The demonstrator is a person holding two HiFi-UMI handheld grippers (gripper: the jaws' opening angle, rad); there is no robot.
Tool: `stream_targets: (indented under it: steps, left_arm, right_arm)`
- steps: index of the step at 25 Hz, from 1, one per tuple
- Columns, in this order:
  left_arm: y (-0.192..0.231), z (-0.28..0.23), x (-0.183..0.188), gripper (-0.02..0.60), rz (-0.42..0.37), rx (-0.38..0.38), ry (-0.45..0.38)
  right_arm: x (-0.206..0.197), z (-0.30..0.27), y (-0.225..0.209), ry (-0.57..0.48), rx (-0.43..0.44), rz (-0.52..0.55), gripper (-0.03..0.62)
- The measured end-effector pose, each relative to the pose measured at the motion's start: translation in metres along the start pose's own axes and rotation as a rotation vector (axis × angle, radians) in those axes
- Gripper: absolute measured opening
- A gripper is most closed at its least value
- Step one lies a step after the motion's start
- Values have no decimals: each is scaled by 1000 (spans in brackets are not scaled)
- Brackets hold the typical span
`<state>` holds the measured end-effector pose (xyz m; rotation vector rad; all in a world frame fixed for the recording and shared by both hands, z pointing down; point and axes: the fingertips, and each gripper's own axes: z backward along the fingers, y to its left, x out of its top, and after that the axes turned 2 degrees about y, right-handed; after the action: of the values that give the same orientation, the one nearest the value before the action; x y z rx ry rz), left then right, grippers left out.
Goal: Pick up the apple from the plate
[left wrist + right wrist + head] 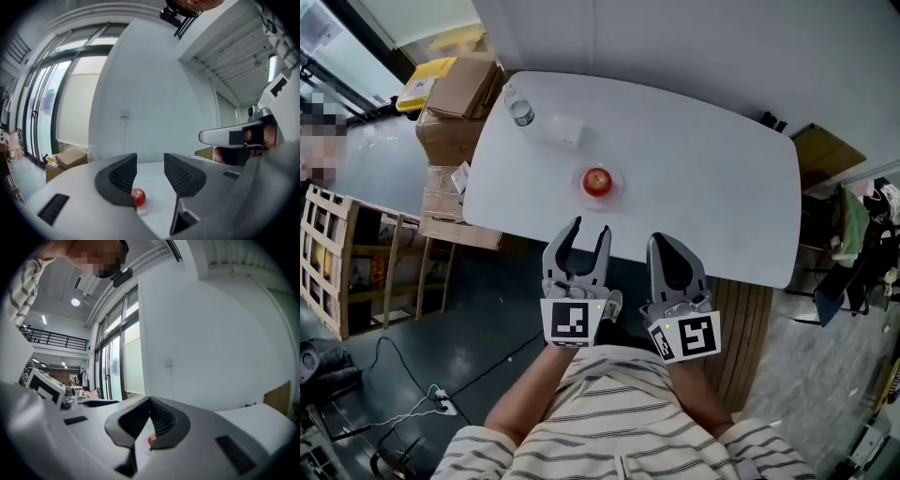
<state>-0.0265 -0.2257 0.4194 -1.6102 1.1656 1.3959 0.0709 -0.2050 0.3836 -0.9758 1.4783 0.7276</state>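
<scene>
Round red apple on a small pale plate

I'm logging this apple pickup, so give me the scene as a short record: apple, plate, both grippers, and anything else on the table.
apple: red, on the plate, untouched
plate: small, on the white table, toward its near edge
left gripper: open, empty, aimed toward the apple
right gripper: shut, empty, beside the left one
also on table: clear bottle and small pale box, at the far side
</scene>
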Motion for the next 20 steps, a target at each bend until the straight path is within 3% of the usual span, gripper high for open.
stream_targets:
  steps: [6,20]
  left_arm:
    - [10,-22,-27,236,-18,4,32]
    - [13,-62,-90,273,-44,-23,152]
  right_arm:
    - [-12,-4,0,21,-5,-7,11]
    - [-32,0,-13,49,-73,-59,11]
